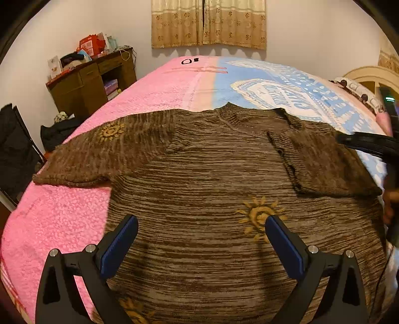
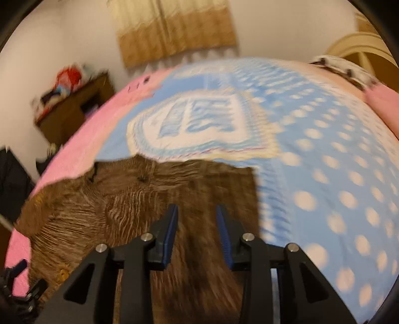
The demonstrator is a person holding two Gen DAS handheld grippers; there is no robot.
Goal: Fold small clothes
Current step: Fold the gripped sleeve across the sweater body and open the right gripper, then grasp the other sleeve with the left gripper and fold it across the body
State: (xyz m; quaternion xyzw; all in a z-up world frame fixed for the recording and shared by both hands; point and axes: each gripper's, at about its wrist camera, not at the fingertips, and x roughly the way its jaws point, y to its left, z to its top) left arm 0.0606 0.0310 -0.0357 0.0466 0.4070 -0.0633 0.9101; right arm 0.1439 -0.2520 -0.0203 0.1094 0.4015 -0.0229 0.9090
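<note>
A brown striped knit sweater with yellow sun motifs lies flat on the bed. Its right sleeve is folded in over the body; its left sleeve stretches out onto the pink cover. My left gripper is wide open and empty above the lower body of the sweater. My right gripper hovers over the folded right side of the sweater, its jaws partly open with nothing between them. That view is blurred by motion. The right gripper also shows as a dark shape at the right edge of the left wrist view.
The bed cover is pink on the left and blue with white dots on the right. A wooden desk piled with things stands by the far left wall. A dark chair stands at the left. Curtains hang behind.
</note>
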